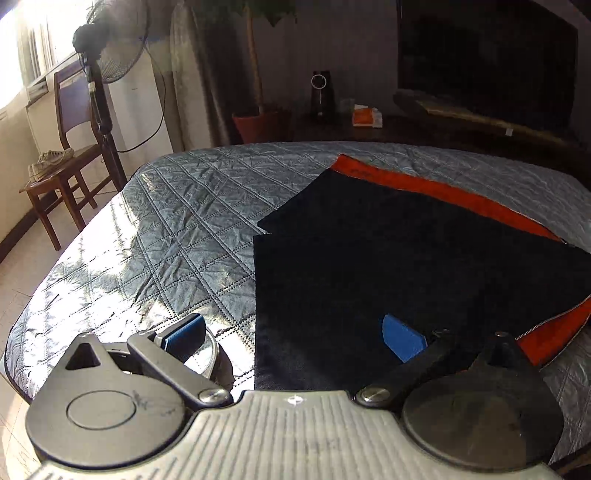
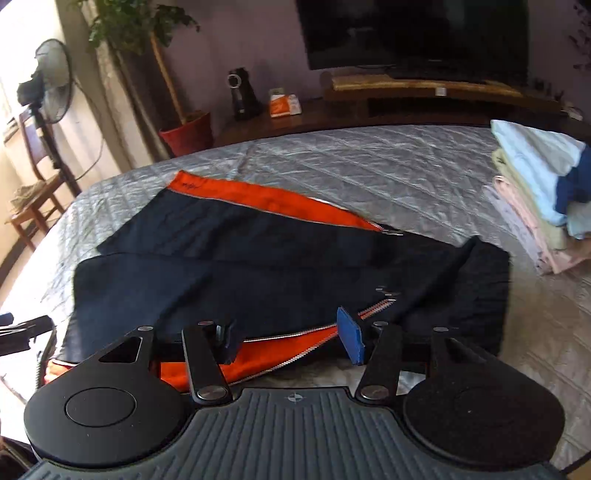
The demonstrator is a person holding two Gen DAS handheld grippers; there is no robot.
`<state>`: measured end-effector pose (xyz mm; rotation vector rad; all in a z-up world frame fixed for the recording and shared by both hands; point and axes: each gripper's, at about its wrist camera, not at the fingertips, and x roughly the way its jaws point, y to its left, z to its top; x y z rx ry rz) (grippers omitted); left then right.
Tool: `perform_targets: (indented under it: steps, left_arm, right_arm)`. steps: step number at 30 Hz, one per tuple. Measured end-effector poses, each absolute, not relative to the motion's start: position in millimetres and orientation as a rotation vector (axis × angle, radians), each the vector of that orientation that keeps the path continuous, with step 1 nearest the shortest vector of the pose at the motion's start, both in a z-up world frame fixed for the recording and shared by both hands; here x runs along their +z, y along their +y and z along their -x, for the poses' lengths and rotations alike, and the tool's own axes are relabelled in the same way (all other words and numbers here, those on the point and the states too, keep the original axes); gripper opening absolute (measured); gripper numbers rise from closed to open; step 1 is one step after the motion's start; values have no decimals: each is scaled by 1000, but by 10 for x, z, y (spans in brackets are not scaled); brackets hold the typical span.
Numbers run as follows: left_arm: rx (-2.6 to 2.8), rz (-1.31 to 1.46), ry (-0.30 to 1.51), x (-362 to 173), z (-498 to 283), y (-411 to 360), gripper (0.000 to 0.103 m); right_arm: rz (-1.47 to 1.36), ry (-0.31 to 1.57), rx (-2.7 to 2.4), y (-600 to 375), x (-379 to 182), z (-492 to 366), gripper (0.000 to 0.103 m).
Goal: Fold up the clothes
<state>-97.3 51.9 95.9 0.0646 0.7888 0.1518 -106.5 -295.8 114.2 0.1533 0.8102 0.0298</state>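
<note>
On grey quilted bedspread (image 2: 369,173): dark navy jacket (image 2: 258,273) with orange lining (image 2: 273,203), spread flat, partly folded, zip edge (image 2: 376,306) running diagonally near the front. Orange strip showing along the far edge and again at the near corner.

Right gripper (image 2: 291,338): jaws standing apart, blue pads (image 2: 351,339) clear of the cloth, nothing pinched between them; hovering above the jacket's near edge by the zip and the exposed lining.

Left gripper (image 1: 293,336): jaws wide apart, one blue pad (image 1: 184,334) over bare bedspread (image 1: 166,221), the other (image 1: 402,338) over the jacket (image 1: 388,258); jacket's left edge running between the two fingers, no grip on it. Orange lining (image 1: 443,192) visible along the far side there as well. Tip of this same gripper (image 2: 18,328) also peeking in at the left margin of the right wrist view.

Beside the jacket, toward the right side of the bed: stack of folded clothes (image 2: 535,192) in pale blue, cream and pink, well apart from the jacket.

Beyond the bed: standing fan (image 1: 107,48), wooden chair (image 1: 70,155) carrying a pair of shoes (image 1: 50,160), potted plant (image 2: 188,129) in a red pot, dark television (image 2: 413,33) above a low wooden shelf (image 2: 424,88).
</note>
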Motion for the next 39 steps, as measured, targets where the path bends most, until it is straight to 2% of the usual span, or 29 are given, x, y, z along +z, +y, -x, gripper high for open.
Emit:
perform_targets:
  steps: [3, 5, 7, 9, 14, 15, 16, 17, 18, 21, 24, 27, 30, 31, 32, 33, 34, 37, 39]
  left_arm:
    - [116, -114, 857, 809, 906, 377, 102]
    - [100, -127, 905, 714, 859, 329, 102]
    - [97, -109, 952, 635, 812, 337, 102]
    - [110, -94, 985, 574, 784, 359, 102]
    - [119, -90, 1019, 526, 748, 356, 102]
    - [118, -95, 1025, 514, 740, 346, 102]
    - [118, -101, 1032, 501, 733, 335, 102]
    - [117, -110, 1041, 483, 726, 322, 102]
    - [115, -121, 1052, 464, 721, 307, 102]
    - [114, -156, 1091, 395, 708, 262, 102]
    - [115, -165, 1110, 357, 694, 261, 102]
    - [126, -152, 1115, 346, 682, 298, 102]
    - [130, -126, 1121, 342, 669, 339, 102]
    - [129, -116, 1123, 343, 663, 355, 102]
    - [129, -107, 1126, 346, 658, 374, 102]
    - [128, -98, 1127, 349, 654, 391, 102]
    - [127, -91, 1128, 353, 652, 407, 102]
    - [106, -85, 1128, 366, 648, 410, 102]
    - [82, -94, 1136, 377, 647, 386, 102]
  right_arm:
    - [-235, 827, -117, -3695, 1013, 1124, 62]
    - [-349, 828, -140, -4078, 918, 1134, 73]
    - [-412, 817, -111, -4263, 853, 1078, 74]
    - [-421, 808, -65, -4340, 819, 985, 84]
    - [-389, 867, 132, -4261, 733, 741, 85]
    - [-323, 903, 157, -4150, 731, 713, 82]
    - [-256, 938, 180, -4044, 729, 686, 56]
    - [-192, 967, 198, -3973, 728, 658, 4]
    - [-121, 988, 215, -3899, 734, 633, 7]
    - [263, 877, 230, -3619, 961, 612, 7]
    - [444, 560, 247, -3480, 1448, 753, 7]
    - [626, 356, 289, -3336, 1642, 1081, 7]
    - [732, 524, 374, -3356, 1366, 1324, 14]
    - [769, 634, 309, -3426, 1192, 1336, 36]
    - [775, 705, 220, -3538, 1062, 1348, 47]
    - [763, 771, 131, -3657, 950, 1363, 40]
    - [602, 803, 62, -3825, 991, 1416, 24]
    - [212, 739, 30, -4020, 1266, 1650, 27]
    - [172, 710, 89, -3909, 1325, 1726, 30]
